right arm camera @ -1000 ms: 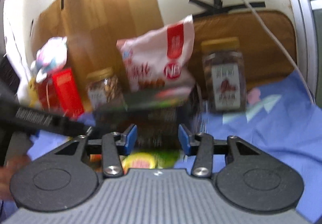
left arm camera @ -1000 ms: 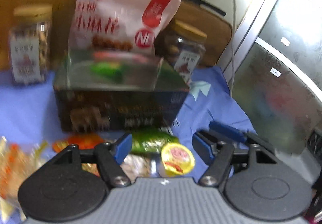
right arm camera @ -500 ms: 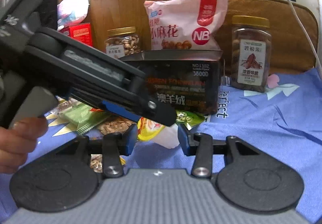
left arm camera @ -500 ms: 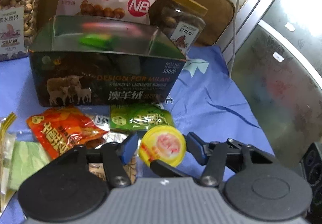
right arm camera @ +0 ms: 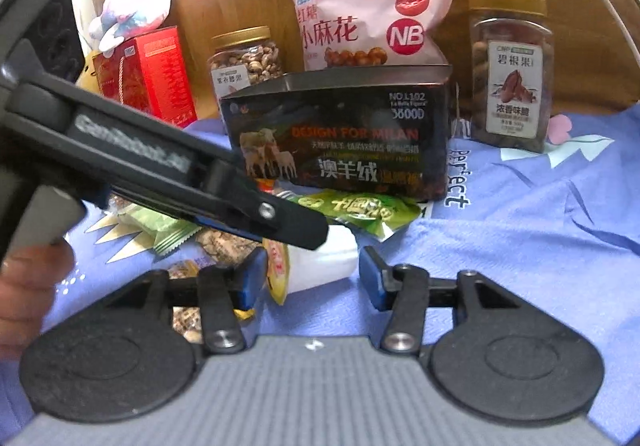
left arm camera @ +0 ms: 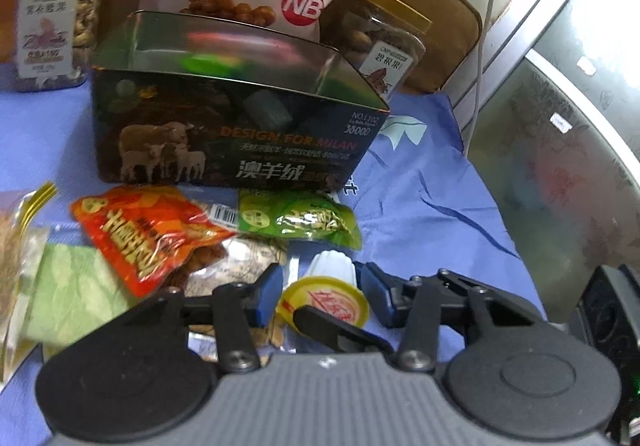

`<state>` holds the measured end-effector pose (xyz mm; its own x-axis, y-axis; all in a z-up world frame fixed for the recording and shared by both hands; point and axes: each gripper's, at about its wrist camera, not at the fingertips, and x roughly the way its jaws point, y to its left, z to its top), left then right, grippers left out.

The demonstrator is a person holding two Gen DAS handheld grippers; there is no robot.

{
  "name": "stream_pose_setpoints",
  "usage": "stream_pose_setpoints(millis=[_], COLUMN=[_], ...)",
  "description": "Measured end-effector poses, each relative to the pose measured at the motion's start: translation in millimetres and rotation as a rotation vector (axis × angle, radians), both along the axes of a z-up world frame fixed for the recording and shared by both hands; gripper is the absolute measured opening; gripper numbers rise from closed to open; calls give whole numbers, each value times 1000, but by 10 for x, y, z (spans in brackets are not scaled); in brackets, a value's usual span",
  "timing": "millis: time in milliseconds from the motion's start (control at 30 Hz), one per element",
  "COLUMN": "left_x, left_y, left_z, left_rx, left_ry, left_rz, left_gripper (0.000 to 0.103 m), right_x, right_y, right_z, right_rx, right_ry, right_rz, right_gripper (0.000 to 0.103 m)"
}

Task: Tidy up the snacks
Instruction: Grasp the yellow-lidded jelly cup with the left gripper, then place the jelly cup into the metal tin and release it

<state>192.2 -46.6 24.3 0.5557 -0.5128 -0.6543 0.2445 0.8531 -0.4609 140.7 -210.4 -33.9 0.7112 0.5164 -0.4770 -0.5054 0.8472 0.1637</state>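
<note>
A small jelly cup (left arm camera: 325,298) with a yellow foil lid lies on its side on the blue cloth, also in the right wrist view (right arm camera: 316,262). My left gripper (left arm camera: 320,296) is open with its blue pads on either side of the cup. My right gripper (right arm camera: 313,280) is open around the same cup from the other side. Whether either gripper's pads touch the cup is unclear. An open dark box (left arm camera: 224,125) stands just beyond. An orange snack packet (left arm camera: 144,234) and a green snack packet (left arm camera: 296,219) lie in front of it.
A pink snack bag (right arm camera: 368,13) and two nut jars (right arm camera: 244,57) (right arm camera: 510,73) stand behind the box. A red carton (right arm camera: 148,73) and a plush toy (right arm camera: 128,9) are at the left. More packets (left arm camera: 68,290) lie at the left. A metal cabinet (left arm camera: 568,117) is at the right.
Both grippers have come down and closer to the jelly cup. The left gripper's jaws have narrowed around it. The left gripper now crosses the right wrist view.
</note>
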Motion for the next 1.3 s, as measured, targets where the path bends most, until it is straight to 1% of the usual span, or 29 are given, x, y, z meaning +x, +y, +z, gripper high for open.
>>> stream_pose_setpoints(millis=[133, 233, 433, 533, 667, 767, 867, 933, 1033, 1167, 1200, 1233, 1300], left_x=[-67, -141, -188, -160, -21, 191, 440, 593, 749, 846, 851, 849, 836], left_y=[83, 132, 174, 166, 150, 206, 280, 338, 437, 510, 513, 520, 523], left_z=[7, 50, 202, 372, 703, 840, 856, 805, 728, 625, 606, 592, 577], left_rx=[-30, -48, -43, -21, 56, 100, 141, 164, 185, 201, 206, 211, 211], left_ry=[9, -6, -33, -95, -214, -255, -258, -242, -222, -203, -204, -202, -196], left_rz=[15, 21, 25, 19, 37, 69, 112, 144, 173, 191, 197, 201, 205], left_gripper=[44, 44, 44, 44, 44, 44, 44, 45, 46, 46, 45, 48, 48], right_x=[-89, -169, -234, -192, 6, 248, 560, 777, 966, 1042, 1053, 1045, 1022], right_y=[66, 88, 140, 174, 277, 405, 532, 616, 732, 859, 882, 886, 873], right_z=[17, 38, 108, 249, 516, 660, 686, 660, 604, 518, 496, 476, 460], right_rx=[-27, -22, -1, -4, -31, -51, -51, -42, -34, -44, -46, -43, -40], right_ry=[-45, -86, -130, -172, -274, -335, -337, -308, -274, -258, -262, -274, -291], right_rz=[27, 40, 43, 38, 33, 23, 18, 18, 18, 14, 13, 8, -7], right_gripper=[51, 50, 50, 50, 50, 51, 51, 51, 51, 52, 54, 55, 60])
